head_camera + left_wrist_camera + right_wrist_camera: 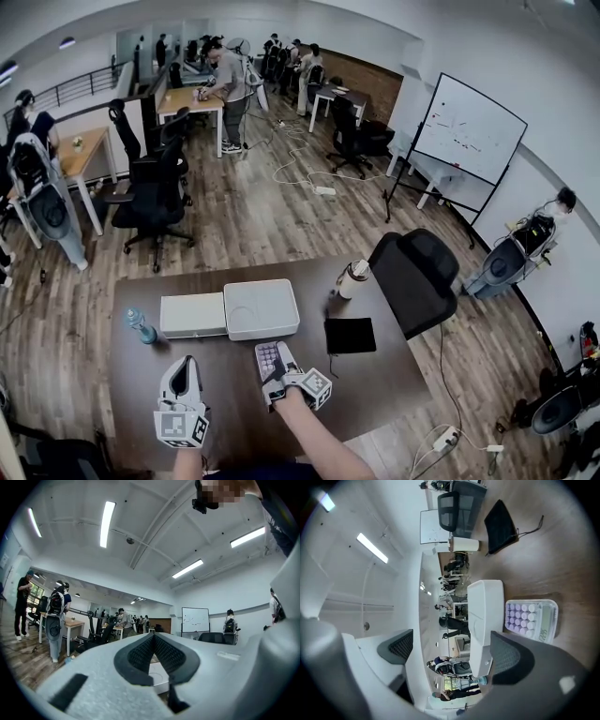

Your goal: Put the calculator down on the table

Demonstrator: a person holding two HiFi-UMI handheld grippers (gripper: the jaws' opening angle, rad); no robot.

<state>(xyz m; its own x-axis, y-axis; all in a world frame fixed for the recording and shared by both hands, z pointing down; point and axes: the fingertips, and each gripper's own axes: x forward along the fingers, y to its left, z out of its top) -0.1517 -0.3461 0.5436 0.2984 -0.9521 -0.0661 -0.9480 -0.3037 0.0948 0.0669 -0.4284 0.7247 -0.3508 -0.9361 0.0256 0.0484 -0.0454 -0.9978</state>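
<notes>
The left gripper [153, 641] has its jaws pressed together, with nothing in them. The right gripper [450, 649] stands wide apart and empty. Just past the tip of one of its jaws the calculator [532, 620] lies flat on the brown table [234, 398], keys up. It has a white, round-cornered body, rows of round lilac keys and a pale display at one end. Beyond it sits a white box [261, 307].

Open office: wood-plank floor [262, 225], black swivel chairs [150, 192], a whiteboard [469, 127] (on a stand), white walls [450, 56].
</notes>
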